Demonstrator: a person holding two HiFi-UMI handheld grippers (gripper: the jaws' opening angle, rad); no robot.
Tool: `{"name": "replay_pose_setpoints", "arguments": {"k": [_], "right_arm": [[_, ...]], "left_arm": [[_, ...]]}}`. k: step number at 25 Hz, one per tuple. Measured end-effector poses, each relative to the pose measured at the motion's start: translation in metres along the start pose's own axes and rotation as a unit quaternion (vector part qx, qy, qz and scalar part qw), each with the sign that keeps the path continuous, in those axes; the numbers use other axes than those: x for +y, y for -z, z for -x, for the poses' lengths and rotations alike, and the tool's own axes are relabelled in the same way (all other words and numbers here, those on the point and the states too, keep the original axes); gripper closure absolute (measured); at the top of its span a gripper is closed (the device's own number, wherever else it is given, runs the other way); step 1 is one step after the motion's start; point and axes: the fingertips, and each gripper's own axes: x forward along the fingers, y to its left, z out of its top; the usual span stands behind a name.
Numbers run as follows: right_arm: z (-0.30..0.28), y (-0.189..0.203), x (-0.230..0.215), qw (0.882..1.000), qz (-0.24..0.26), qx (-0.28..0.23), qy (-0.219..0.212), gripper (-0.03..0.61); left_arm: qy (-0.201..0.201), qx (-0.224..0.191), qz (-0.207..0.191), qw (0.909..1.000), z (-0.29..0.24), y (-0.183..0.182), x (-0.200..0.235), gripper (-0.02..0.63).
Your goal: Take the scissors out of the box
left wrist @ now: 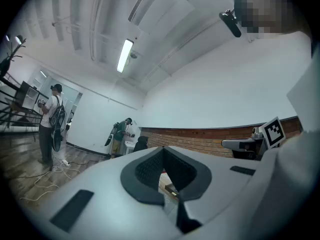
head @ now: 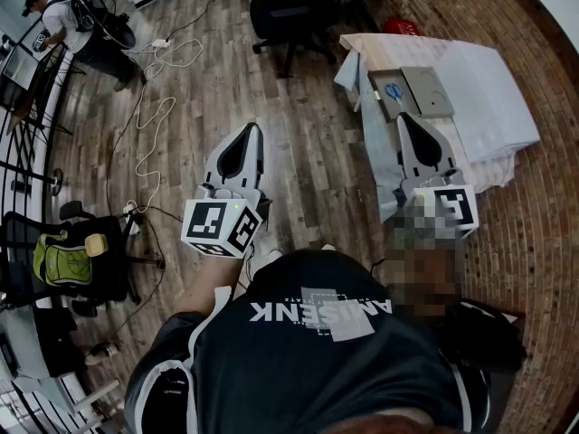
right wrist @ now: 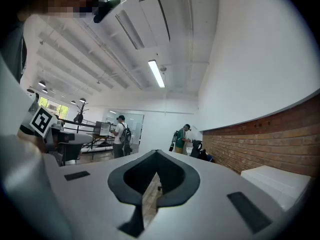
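Jaws together and empty on both left gripper (head: 251, 130) and right gripper (head: 401, 117). Scissors (head: 393, 90), blue-handled, lie in the open grey box (head: 427, 93) on the cloth-draped worktop (head: 493, 98), just beyond the right gripper's tip. Office chair (head: 282, 16) and floor cable (head: 149, 143) stand off left.

— Where is the box?
— The box (head: 414, 98) lies flat on the white-draped counter (head: 493, 107). It is grey and opened out into two square halves, side by side.
— And the scissors?
— The scissors (head: 393, 90) lie inside the left half, not yet taken out. Only a small patch of blue shows, likely the handles. The blades are too small to make out.
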Motion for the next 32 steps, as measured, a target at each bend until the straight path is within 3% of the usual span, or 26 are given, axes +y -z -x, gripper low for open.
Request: {"name": "replay_pose_setpoints", "arguments": {"k": [10, 19, 32], "right_arm": [[-0.001, -0.005, 0.007, 1.000, 0.003, -0.001, 0.009, 0.538], [-0.004, -0.006, 0.009, 0.999, -0.025, -0.012, 0.018, 0.537], [-0.023, -0.011, 0.065, 1.000, -0.005, -0.006, 0.030, 0.537]], "left_arm": [[0.006, 0.008, -0.017, 0.9998, -0.002, -0.007, 0.009, 0.603], [0.007, 0.015, -0.013, 0.9998, 0.001, -0.006, 0.021, 0.603], [0.024, 0.007, 0.000, 0.9997, 0.027, -0.011, 0.075, 0.603]]}}
